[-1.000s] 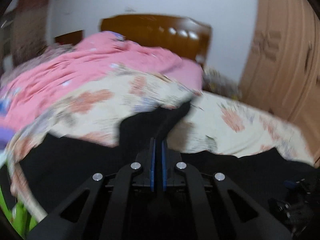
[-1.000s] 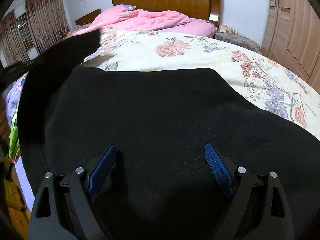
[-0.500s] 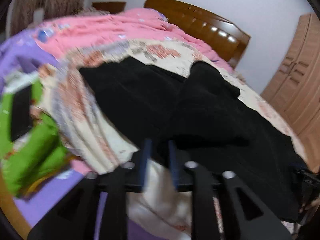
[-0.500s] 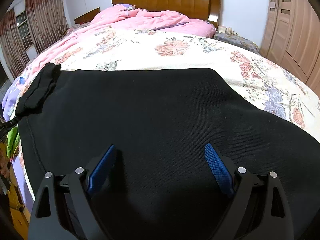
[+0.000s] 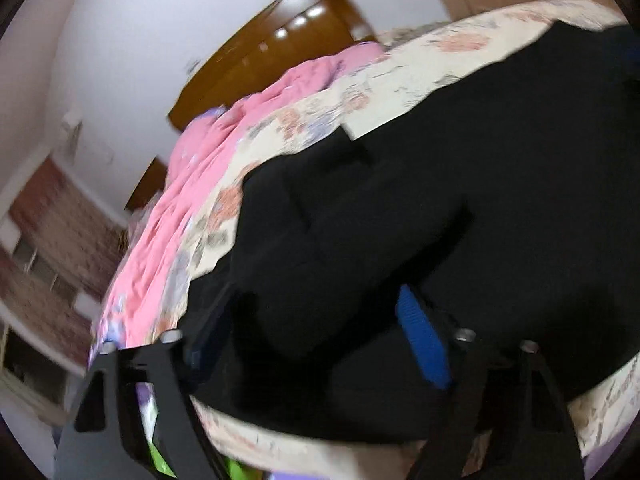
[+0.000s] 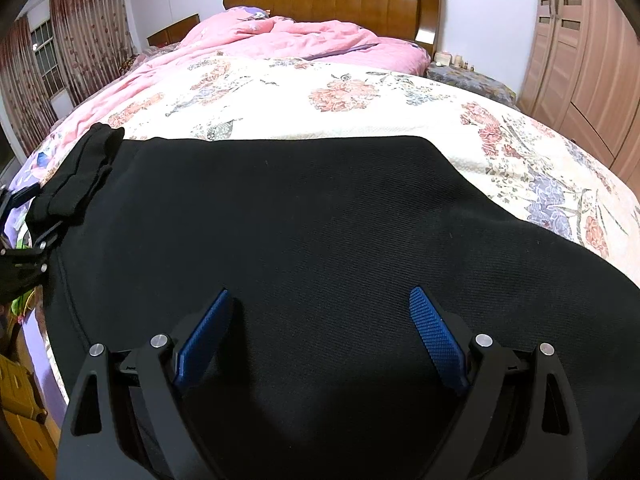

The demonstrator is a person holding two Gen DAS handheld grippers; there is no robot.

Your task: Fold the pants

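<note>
left gripper (image 5: 316, 332) just let go of the pants (image 6: 304, 220), right gripper (image 6: 320, 332) gaping too, so that fold's laid down.

left view motion-blurred, right sharp.

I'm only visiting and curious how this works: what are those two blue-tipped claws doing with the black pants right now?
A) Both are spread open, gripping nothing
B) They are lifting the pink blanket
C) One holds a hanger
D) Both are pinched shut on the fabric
A: the right gripper and the left gripper both show their blue pads wide apart over the black pants, which lie on the floral bedspread, with nothing pinched between them.
</note>
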